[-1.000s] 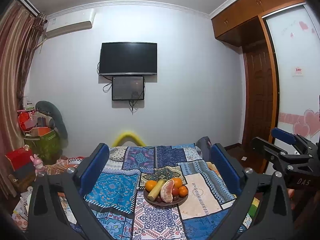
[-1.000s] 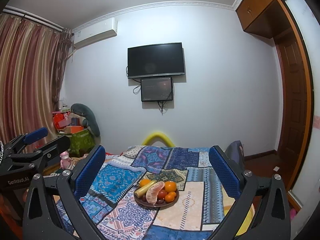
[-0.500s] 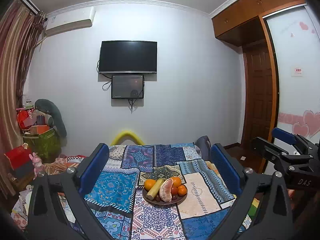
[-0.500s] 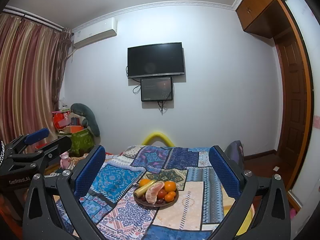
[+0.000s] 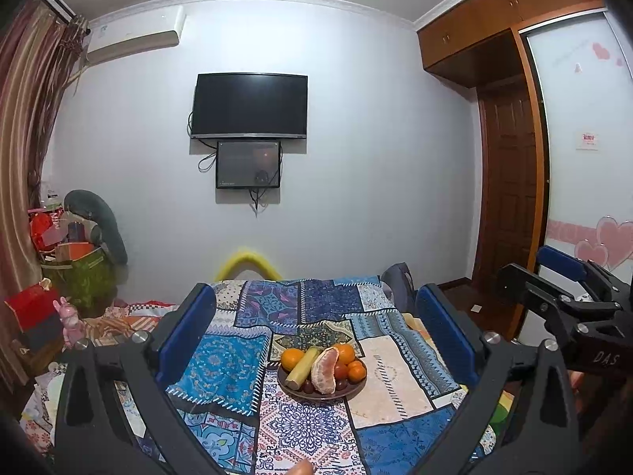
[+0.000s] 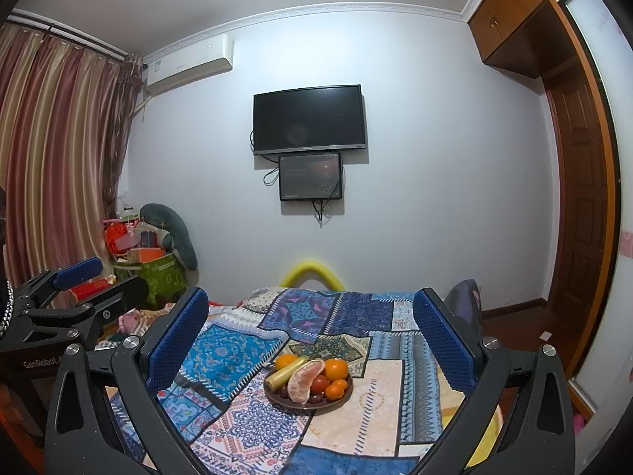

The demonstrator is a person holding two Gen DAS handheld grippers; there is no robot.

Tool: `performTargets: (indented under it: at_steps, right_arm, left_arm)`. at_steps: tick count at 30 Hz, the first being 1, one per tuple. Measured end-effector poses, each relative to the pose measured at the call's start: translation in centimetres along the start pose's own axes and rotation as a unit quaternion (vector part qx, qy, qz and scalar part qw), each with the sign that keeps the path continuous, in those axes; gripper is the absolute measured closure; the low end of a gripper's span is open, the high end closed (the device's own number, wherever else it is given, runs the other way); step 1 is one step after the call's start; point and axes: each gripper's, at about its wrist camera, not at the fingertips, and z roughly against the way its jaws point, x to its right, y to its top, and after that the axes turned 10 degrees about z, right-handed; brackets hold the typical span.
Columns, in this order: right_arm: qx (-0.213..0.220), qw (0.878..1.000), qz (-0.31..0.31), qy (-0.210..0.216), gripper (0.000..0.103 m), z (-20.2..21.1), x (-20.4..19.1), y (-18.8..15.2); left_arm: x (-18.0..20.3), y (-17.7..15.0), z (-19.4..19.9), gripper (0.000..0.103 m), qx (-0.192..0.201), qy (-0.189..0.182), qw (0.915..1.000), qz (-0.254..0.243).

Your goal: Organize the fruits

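A brown plate [image 5: 348,392] [image 6: 345,398] of fruit sits on a patchwork cloth. It holds a peeled pomelo wedge [image 5: 325,370] [image 6: 304,379], a yellow banana [image 5: 301,367] [image 6: 284,372], oranges [image 5: 292,357] [image 6: 336,369] and small dark red fruits. My left gripper [image 5: 316,328] is open and empty, held back from the plate. My right gripper [image 6: 312,324] is open and empty, also short of the plate. Each gripper shows at the edge of the other's view.
The patchwork cloth [image 5: 221,372] [image 6: 229,356] covers a table or bed. A yellow foam arch [image 5: 247,263] stands behind it. Boxes and clutter [image 5: 67,261] sit at the left by curtains. A wooden door [image 5: 508,206] is at the right; a TV [image 5: 249,107] hangs on the wall.
Both views have shifted only slightly; the plate sits a little higher in the left wrist view. Both grippers stay open.
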Motion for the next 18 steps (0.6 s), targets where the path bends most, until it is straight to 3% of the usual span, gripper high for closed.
performTargets:
  at_steps: [18]
  right_arm:
    - [-0.006, 1.0, 0.004, 0.001, 0.0, -0.19, 0.01, 0.22]
  left_arm:
    - [-0.13, -0.4, -0.36, 0.0, -0.008, -0.003, 1.0, 0.001]
